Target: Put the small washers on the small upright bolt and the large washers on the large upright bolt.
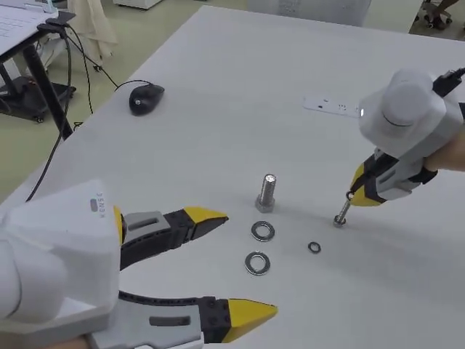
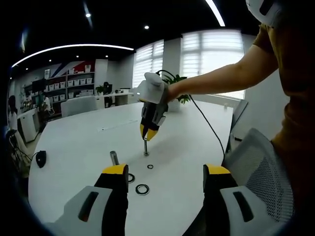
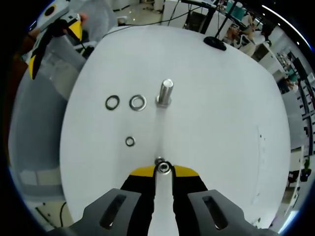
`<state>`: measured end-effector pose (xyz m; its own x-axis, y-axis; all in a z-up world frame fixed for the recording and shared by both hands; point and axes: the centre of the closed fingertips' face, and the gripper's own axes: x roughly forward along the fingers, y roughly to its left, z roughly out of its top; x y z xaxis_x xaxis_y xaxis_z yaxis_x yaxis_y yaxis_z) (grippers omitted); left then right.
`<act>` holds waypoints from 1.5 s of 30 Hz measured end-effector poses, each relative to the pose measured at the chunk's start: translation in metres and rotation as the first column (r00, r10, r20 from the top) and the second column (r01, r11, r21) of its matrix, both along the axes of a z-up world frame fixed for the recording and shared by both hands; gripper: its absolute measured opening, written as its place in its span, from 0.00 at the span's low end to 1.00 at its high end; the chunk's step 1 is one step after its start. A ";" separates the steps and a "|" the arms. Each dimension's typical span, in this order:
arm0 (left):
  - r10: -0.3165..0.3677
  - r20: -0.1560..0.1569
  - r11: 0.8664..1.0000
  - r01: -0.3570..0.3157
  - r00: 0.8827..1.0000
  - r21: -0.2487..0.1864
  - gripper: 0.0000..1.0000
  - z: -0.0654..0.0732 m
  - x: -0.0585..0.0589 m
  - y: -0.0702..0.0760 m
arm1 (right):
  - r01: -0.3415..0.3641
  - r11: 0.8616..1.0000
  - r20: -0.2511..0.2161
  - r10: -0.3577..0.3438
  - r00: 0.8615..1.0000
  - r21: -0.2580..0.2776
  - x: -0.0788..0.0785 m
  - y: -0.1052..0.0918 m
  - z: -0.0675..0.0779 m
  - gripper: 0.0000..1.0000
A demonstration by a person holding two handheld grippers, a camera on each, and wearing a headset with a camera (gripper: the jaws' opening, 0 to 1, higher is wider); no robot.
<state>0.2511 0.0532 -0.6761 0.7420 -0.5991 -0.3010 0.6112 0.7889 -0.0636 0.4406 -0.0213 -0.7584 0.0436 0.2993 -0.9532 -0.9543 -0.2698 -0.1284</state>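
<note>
Pinching what seems a small washer (image 3: pixel 163 167), the right tool (image 1: pixel 352 193) sits atop the small bolt (image 1: pixel 340 217); the left tool (image 1: pixel 241 263) hangs spread near two large washers (image 1: pixel 262 231) on the surface (image 1: pixel 218 109).

Left grey claw with yellow tips (image 1: pixel 243 263): held low and near the body, jaws spread wide. Right grey, yellow-tipped claw (image 1: pixel 354 192): pointed steeply down, jaws pinched on a small steel washer (image 3: pixel 163 168). Right forearm (image 2: pixel 216 73) outstretched.
</note>
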 end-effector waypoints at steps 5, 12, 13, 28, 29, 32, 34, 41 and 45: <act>-0.001 -0.002 1.000 0.001 1.000 0.000 0.61 0.000 0.000 0.000 | -0.003 1.000 -0.002 0.003 1.000 -0.007 0.001 -0.001 -0.004 0.12; -0.001 -0.003 1.000 0.001 1.000 -0.002 0.61 0.000 0.000 -0.001 | -0.007 1.000 -0.005 0.007 1.000 -0.013 0.002 -0.001 -0.011 0.12; -0.001 -0.005 1.000 0.001 1.000 -0.002 0.61 0.000 0.000 -0.001 | -0.006 1.000 -0.008 0.006 1.000 -0.013 0.002 0.000 -0.012 0.12; -0.003 -0.013 1.000 0.003 1.000 -0.008 0.61 -0.002 0.001 -0.003 | -0.016 0.999 -0.026 0.015 1.000 -0.032 -0.002 0.000 -0.034 0.13; -0.003 -0.012 1.000 0.003 1.000 -0.009 0.61 -0.002 0.001 -0.002 | -0.017 0.999 -0.027 0.016 1.000 -0.032 -0.002 0.000 -0.035 0.13; -0.003 -0.013 1.000 0.002 1.000 -0.012 0.61 -0.002 0.001 -0.002 | -0.022 0.999 -0.028 0.021 0.999 -0.033 -0.004 0.000 -0.038 0.13; -0.003 -0.014 1.000 0.003 1.000 -0.013 0.61 -0.002 0.001 -0.002 | -0.026 0.999 -0.029 0.025 0.999 -0.031 -0.004 0.000 -0.040 0.13; -0.007 -0.023 1.000 0.007 1.000 -0.012 0.61 -0.005 0.002 -0.001 | -0.030 0.999 -0.032 0.030 0.999 -0.023 -0.005 0.000 -0.047 0.13; -0.011 -0.025 1.000 0.010 1.000 -0.013 0.60 -0.006 0.002 -0.003 | -0.032 0.999 -0.033 0.031 0.999 -0.026 -0.006 -0.002 -0.049 0.13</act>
